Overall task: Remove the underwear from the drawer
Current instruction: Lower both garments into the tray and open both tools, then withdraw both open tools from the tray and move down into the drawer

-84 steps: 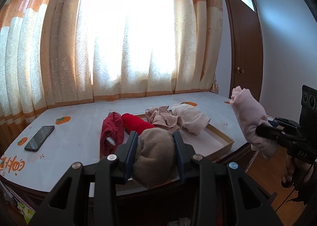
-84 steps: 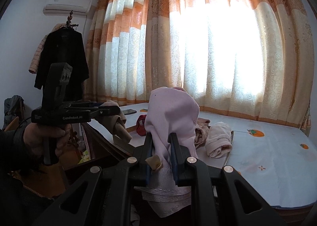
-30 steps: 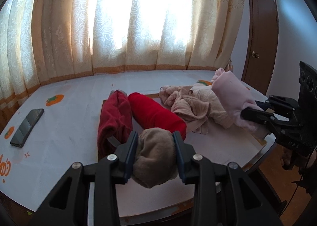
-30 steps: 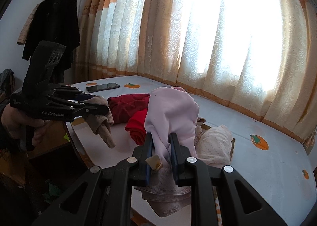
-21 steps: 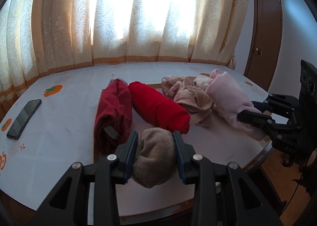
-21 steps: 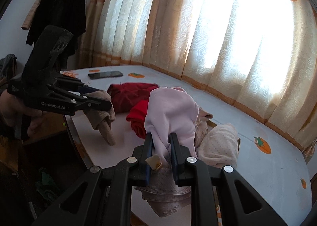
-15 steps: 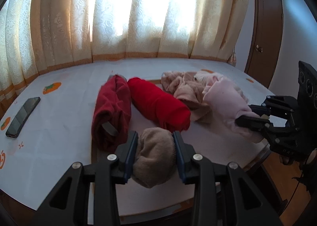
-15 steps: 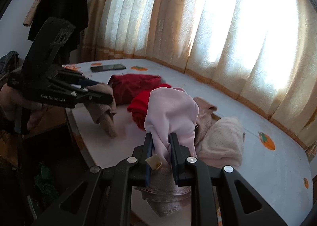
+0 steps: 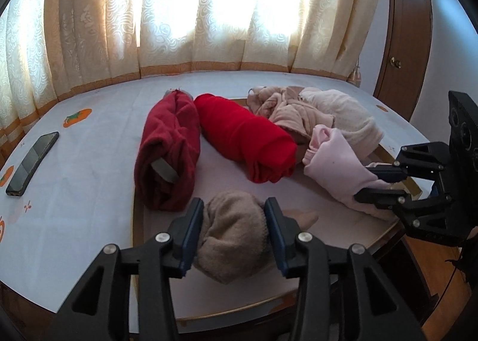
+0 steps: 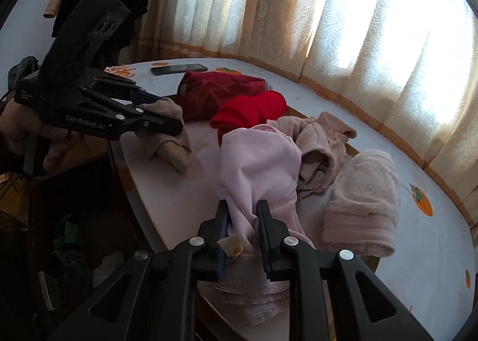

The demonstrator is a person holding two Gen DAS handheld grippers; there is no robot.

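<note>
My left gripper is shut on a tan-brown underwear bundle, its lower end touching the white tabletop; it also shows in the right wrist view. My right gripper is shut on a pale pink garment, low over the table beside the other clothes; it also shows in the left wrist view. On the table lie a dark red roll, a bright red roll, a crumpled beige piece and a cream dotted piece.
A black phone lies at the table's left. Curtains hang behind. A wooden door is at the right. Dark open space with clutter lies below the table's near edge.
Both grippers have moved forward and down over the table with their garments. The tan bundle and the pink garment now reach the tabletop near the other clothes.
</note>
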